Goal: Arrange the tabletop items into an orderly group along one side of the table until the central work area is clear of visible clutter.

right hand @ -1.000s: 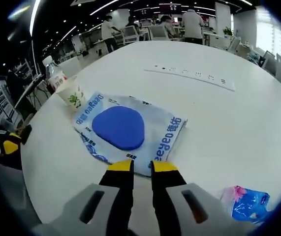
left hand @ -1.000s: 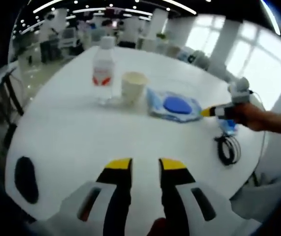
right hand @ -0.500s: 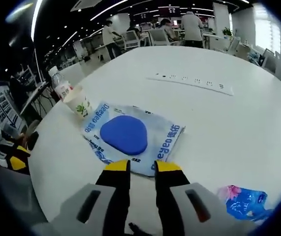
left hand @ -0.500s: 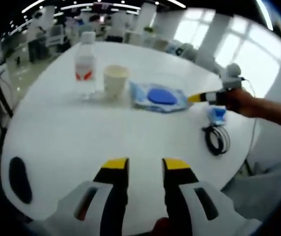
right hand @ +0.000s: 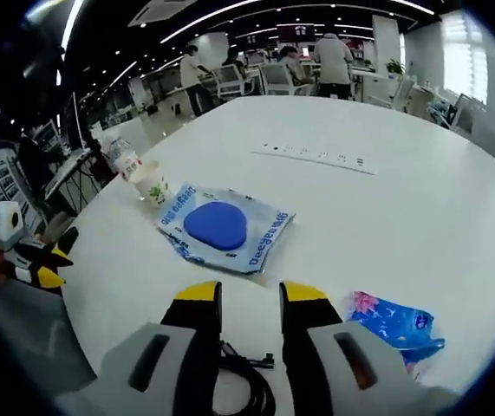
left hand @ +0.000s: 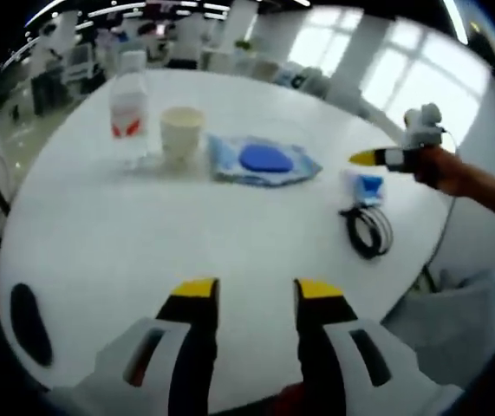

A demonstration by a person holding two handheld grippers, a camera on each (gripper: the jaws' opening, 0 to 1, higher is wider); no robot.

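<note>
Take the blue wet-wipe pack (right hand: pixel 224 228) as your landmark. You hold both grippers off the table (right hand: pixel 403 208) with nothing in them: the left gripper (left hand: pixel 249 290) has its jaws parted over bare tabletop on the near side of the pack, and the right gripper (right hand: pixel 240 293) has its jaws parted too, just short of the pack's near edge.

The paper cup (left hand: pixel 182 136) stands just beside the pack, with the water bottle (left hand: pixel 127 121) on the cup's far side from it. On the pack's other side lie the small blue tissue packet (right hand: pixel 394 322) and the coiled black cable (left hand: pixel 366 232), so the row is loose but already runs along one edge.

Your likely trouble: the cable lies right beneath your right jaws, and a careless reach may snag a loop and drag the tissue packet with it. The cup looks light and, in my judgement, will tip if you nudge the pack into it; the bottle may then roll off the rim.

Writing: the pack carries white lettering along its edges, seen from an angle and too distorted to read surely. The bottle's label is red and white, its text too blurred to read
</note>
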